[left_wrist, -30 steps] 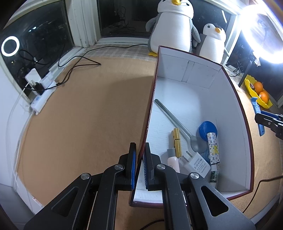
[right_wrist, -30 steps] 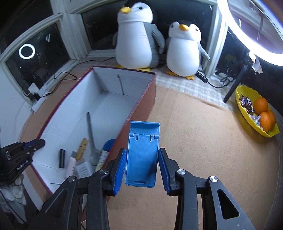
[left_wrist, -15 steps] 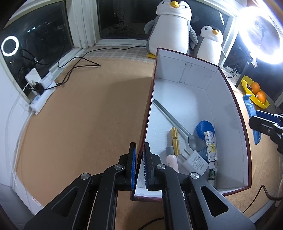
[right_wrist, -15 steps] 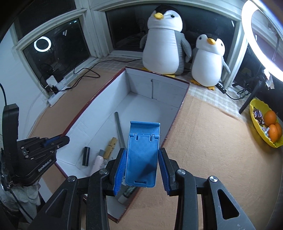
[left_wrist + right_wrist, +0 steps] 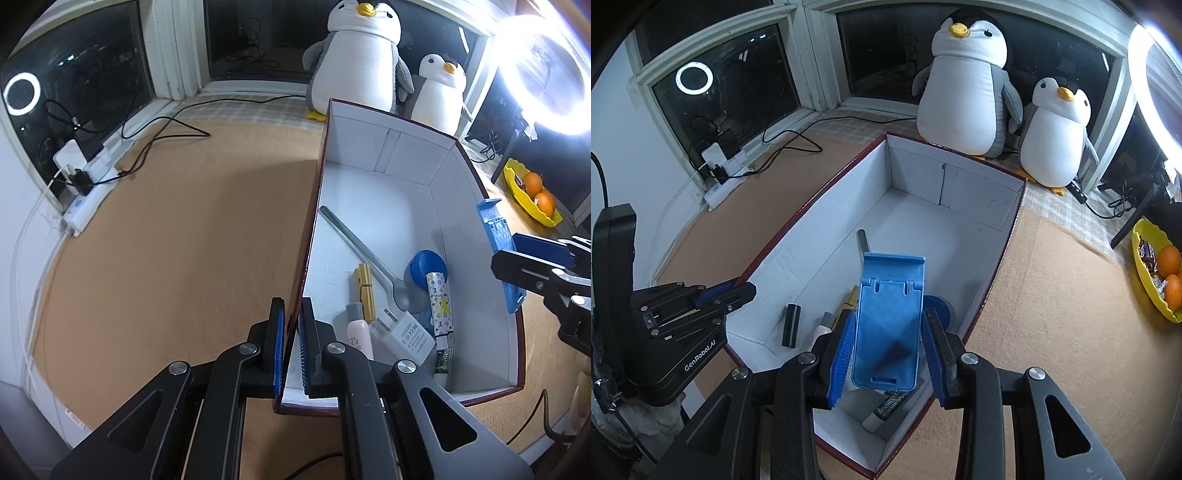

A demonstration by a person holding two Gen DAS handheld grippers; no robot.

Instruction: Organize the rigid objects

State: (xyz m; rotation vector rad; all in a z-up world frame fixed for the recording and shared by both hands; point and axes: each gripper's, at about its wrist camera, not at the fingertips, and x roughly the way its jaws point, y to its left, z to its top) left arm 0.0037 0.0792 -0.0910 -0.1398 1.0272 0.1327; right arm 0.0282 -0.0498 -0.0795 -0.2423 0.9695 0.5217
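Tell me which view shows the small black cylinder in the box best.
The right wrist view. The black cylinder lies in plain sight on the white floor of the box, near the wall clamped by the left gripper. In the left wrist view it does not show; that gripper's own fingers and the clamped wall cover that corner.

Two plush penguins (image 5: 964, 85) by the window; power strip (image 5: 83, 206) with cables; ring light (image 5: 550, 81); yellow tray (image 5: 1145, 273) holding oranges (image 5: 1169, 260).
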